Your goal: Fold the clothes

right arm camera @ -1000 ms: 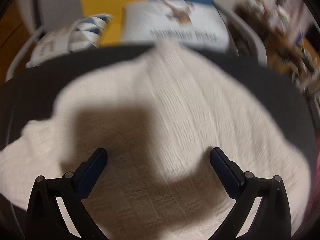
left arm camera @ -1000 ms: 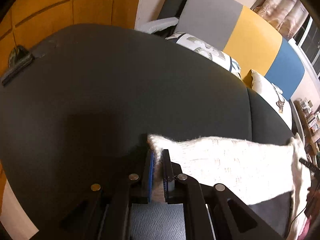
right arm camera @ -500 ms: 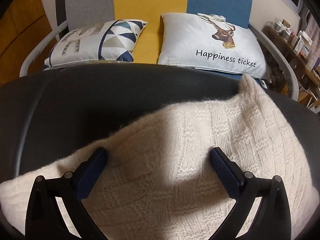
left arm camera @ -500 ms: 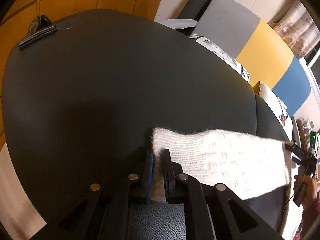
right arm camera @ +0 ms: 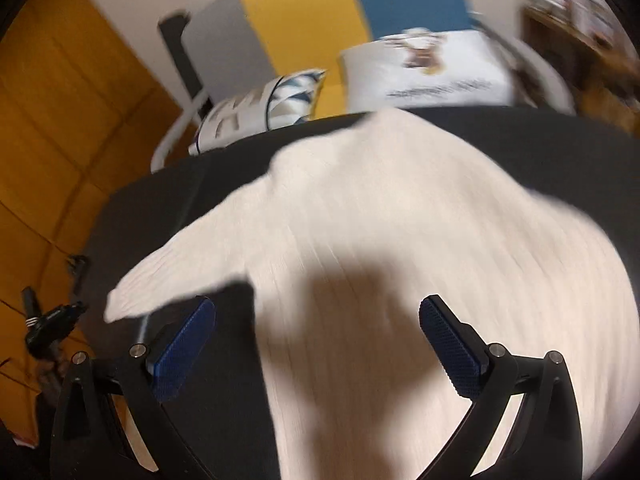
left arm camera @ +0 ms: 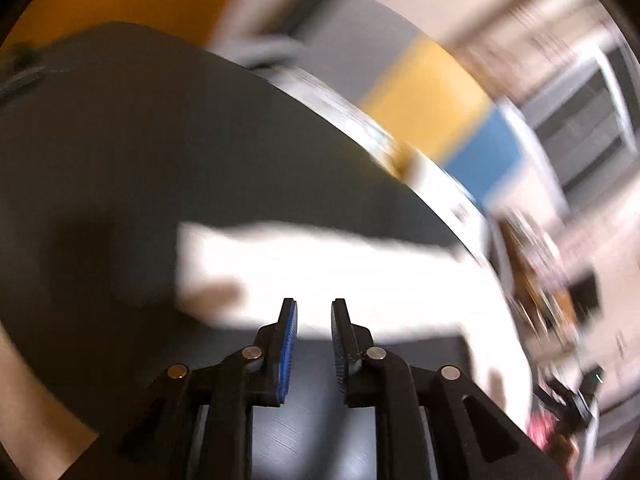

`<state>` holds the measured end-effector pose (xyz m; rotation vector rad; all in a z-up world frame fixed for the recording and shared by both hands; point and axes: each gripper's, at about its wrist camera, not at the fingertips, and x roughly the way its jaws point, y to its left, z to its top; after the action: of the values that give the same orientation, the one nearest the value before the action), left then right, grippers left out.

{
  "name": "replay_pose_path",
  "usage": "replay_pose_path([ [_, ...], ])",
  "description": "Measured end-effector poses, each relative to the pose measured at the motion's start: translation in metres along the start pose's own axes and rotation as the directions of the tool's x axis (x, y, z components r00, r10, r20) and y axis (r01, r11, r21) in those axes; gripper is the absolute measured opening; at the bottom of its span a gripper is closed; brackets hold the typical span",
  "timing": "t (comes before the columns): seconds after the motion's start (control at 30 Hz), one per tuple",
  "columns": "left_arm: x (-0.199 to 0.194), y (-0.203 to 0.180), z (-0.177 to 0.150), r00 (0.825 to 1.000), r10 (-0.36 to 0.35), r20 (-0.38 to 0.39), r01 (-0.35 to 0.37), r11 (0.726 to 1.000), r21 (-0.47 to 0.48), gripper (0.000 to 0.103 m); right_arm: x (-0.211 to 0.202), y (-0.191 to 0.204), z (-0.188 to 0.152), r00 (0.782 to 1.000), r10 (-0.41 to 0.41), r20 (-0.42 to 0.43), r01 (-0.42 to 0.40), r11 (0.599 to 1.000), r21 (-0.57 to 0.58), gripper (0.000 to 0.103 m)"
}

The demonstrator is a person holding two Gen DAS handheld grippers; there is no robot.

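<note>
left tongs [left arm camera: 314,312]: opening, nothing pinched | right tongs [right arm camera: 316,312]: spread wide above sweater [right arm camera: 400,220]

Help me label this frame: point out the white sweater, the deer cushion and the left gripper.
white sweater [right arm camera: 400,240], right wrist view, middle of the knit.
deer cushion [right arm camera: 424,72], right wrist view, its front face.
left gripper [left arm camera: 313,320], left wrist view, between its fingertips.

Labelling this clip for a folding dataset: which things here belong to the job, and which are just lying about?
Job:
sweater
table
left gripper, opening, nothing between its jaws
right gripper, open

Lying about:
deer cushion
patterned cushion
sofa
</note>
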<state>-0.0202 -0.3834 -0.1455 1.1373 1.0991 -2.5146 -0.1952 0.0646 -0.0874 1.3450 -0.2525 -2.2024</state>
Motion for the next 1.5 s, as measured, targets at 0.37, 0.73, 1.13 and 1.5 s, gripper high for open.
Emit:
replay_pose_path([
  [0.37, 0.157, -0.212, -0.164, 0.708, -0.327, -0.626, 0.415, 0.91, -0.006, 0.015, -0.069, -0.063, -0.159, 0.998, -0.027, 0.059, 0.009, 0.96, 0.281, 0.103],
  [0.73, 0.179, -0.23, -0.203, 0.753, -0.217, -0.622, 0.21, 0.974, -0.086, 0.022, -0.063, -0.064, -0.166, 0.995, -0.008, 0.098, -0.016, 0.969, 0.246, 0.103],
  [1.13, 0.193, -0.252, -0.213, 0.775, -0.216, -0.594, 0.221, 0.973, -0.065, 0.006, -0.022, -0.088, -0.144, 0.973, -0.224, -0.056, 0.231, 0.945, 0.23, 0.103],
  [1.5, 0.122, -0.209, -0.161, 0.842, -0.226, -0.49, 0.274, 0.961, 0.028, 0.004, -0.045, -0.111, -0.154, 0.997, -0.026, 0.067, 0.003, 0.946, 0.323, 0.103],
])
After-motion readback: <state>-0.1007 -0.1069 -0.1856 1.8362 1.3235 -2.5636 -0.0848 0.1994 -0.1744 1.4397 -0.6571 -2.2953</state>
